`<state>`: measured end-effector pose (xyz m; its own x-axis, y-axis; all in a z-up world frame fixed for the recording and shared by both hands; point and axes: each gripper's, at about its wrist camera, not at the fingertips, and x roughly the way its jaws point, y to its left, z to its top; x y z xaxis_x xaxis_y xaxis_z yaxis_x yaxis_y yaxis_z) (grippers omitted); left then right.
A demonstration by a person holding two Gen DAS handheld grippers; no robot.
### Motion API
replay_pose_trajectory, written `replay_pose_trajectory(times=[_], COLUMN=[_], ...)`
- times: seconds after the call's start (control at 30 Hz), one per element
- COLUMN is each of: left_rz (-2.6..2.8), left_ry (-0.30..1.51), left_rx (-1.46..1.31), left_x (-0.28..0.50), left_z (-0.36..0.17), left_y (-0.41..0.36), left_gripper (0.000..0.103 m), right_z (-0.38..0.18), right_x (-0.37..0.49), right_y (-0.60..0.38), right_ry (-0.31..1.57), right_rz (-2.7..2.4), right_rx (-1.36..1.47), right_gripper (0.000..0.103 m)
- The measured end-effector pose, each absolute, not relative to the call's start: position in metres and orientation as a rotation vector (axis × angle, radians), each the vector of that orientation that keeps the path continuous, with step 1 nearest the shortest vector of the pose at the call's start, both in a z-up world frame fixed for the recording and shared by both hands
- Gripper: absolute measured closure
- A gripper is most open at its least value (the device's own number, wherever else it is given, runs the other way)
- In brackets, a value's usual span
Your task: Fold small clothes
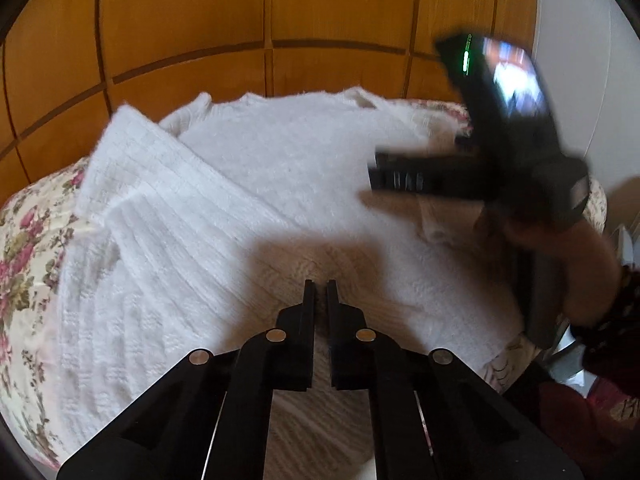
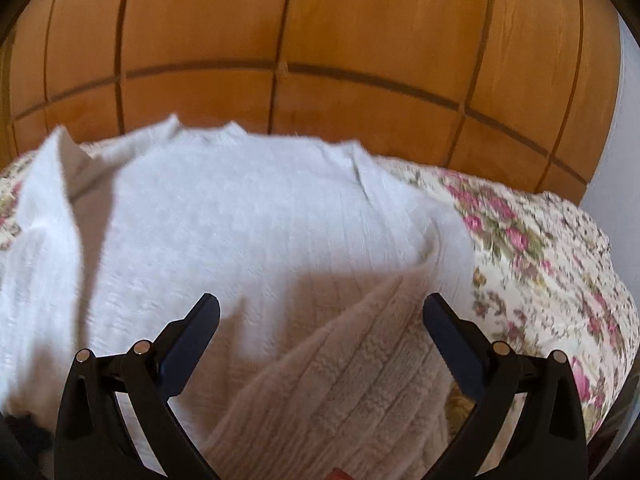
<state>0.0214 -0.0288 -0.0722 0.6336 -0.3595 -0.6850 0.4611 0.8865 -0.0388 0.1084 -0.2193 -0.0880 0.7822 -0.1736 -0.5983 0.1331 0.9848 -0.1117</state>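
A white ribbed knit sweater (image 1: 280,168) (image 2: 260,220) lies spread on a bed, its neckline toward the far side. One sleeve (image 1: 140,168) is folded in over the body on the left. In the left wrist view my left gripper (image 1: 321,285) is shut, its tips pinching the sweater's near edge in shadow. My right gripper (image 2: 322,304) is open wide just above the other sleeve (image 2: 360,360), which lies across the body at the near right. It also shows blurred (image 1: 376,172) at the right of the left wrist view, held by a person's hand (image 1: 560,240).
A floral bedspread (image 1: 28,248) (image 2: 540,260) shows around the sweater on both sides. Orange wooden panelling (image 1: 200,20) (image 2: 320,20) rises right behind the bed. A white wall (image 1: 580,80) stands at the far right.
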Motion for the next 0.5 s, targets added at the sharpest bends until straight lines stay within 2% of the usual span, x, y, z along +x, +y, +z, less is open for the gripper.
replay_pose_trajectory(times=[0.17,0.5], left_rz=[-0.454,-0.202], left_ry=[0.693,0.559], left_rx=[0.095,-0.034], left_x=[0.029,0.071], left_z=[-0.042,0.023], left_y=[0.000,0.123], left_gripper=[0.099,0.100], right_z=[-0.102,-0.104], right_x=[0.112,0.110], right_y=[-0.225,-0.224], right_ry=[0.704,0.718], right_rz=[-0.160,-0.154], right_rx=[-0.040,-0.035], right_gripper=[0.002,0.002])
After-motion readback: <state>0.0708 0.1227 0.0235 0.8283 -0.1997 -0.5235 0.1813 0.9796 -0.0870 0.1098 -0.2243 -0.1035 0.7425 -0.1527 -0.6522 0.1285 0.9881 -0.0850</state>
